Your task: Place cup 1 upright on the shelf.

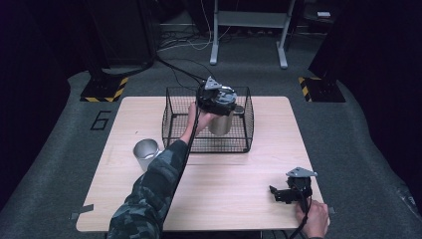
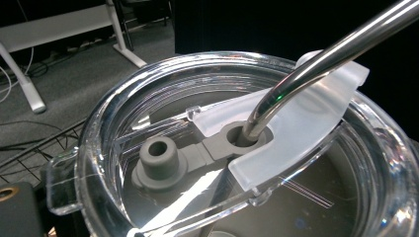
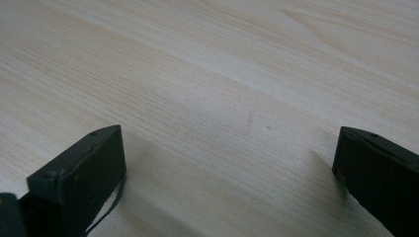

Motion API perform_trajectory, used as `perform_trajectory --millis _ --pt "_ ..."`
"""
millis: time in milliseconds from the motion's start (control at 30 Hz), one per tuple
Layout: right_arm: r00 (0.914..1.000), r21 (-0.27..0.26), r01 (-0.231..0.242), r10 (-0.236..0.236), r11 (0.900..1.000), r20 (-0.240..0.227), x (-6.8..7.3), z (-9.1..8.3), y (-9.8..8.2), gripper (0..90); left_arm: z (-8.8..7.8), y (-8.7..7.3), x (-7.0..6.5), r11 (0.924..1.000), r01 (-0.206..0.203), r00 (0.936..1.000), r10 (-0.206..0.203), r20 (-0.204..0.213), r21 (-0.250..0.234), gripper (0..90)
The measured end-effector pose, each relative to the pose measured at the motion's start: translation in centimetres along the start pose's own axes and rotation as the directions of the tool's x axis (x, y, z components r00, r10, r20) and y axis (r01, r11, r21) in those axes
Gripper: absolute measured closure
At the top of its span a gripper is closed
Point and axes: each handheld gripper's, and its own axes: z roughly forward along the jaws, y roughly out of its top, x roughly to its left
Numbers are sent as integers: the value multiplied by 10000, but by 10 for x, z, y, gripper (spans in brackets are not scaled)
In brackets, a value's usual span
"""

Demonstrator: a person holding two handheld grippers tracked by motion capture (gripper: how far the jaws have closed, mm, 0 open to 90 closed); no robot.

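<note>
On the pale wooden worktop (image 1: pixel 224 184) a black wire basket (image 1: pixel 171 124) stands at the far middle, its back wall close to the far edge. Inside it a steel tumbler (image 1: pixel 220 124) stands upright, towards the right half of the basket, with open mesh floor to its left. The left gripper (image 1: pixel 215 99) hangs directly over the tumbler's top, held by a hand (image 1: pixel 195 118) that reaches across the basket's near rim. In the left gripper view the tumbler's clear lid (image 2: pixel 108 133) sits very close under the camera, a metal straw (image 2: pixel 316 59) slanting up and to the right out of a hole in the lid's grey seal (image 2: pixel 163 158), with a frosted slider tab (image 2: pixel 306 133) around that hole. Whether this gripper is apart, together or clamped on something, I cannot tell, as its jaws are hidden. A second steel cup (image 1: pixel 146 153) stands outside the basket, near its front left corner and well in from the worktop's left edge. The right gripper (image 1: pixel 284 193) rests low at the near right corner, close to the near edge, and in the right gripper view its jaws stand wide apart over bare wood with nothing between them. The middle of the worktop between basket and right gripper is free.
</note>
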Motion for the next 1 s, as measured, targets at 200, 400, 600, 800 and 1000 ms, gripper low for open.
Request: perform_trajectory --millis 200,400,600,800,1000 --pt "10000 0 -4 4 10000 0 0 0 0 0 8 -2 0 9998 101 9999 -101 25 173 41" --pt "10000 57 16 -16 10000 -58 0 0 0 0 15 -5 -1 9995 134 9999 -135 9 302 41" --pt "10000 54 14 -14 10000 -57 0 0 0 0 22 -7 -1 9989 203 9998 -203 5 417 41" --pt "10000 55 15 -14 10000 -58 0 0 0 0 28 -10 -2 9981 293 9995 -296 58 541 40" --pt "10000 60 -2 2 10000 -57 0 0 0 0 33 -11 -2 9975 274 9996 -278 42 649 40"
